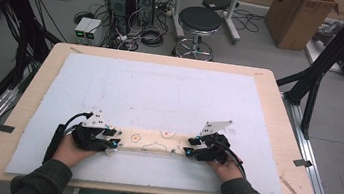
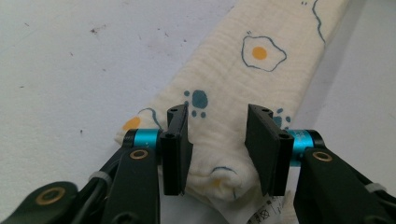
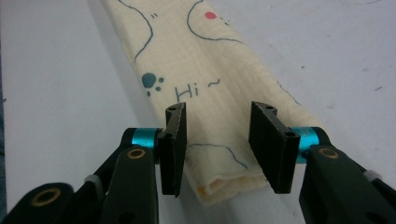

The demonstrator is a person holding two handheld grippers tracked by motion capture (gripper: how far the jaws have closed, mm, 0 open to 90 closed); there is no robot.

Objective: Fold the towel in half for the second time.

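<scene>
Folded cream cloth lies as a long narrow strip on the white mat, spanning between both tools. Left gripper jaws spread, straddling one end; right gripper jaws spread over the other end. Looks soft, light, floppy, layers may slip, so pinch all folded layers at each end. Gripper views show print detail and a care tag; high view shows the whole strip.

Crinkled, matt cream cloth; matt black plastic jaws with glossy teal metal pins; pale wooden table; white matt sheet.
</scene>
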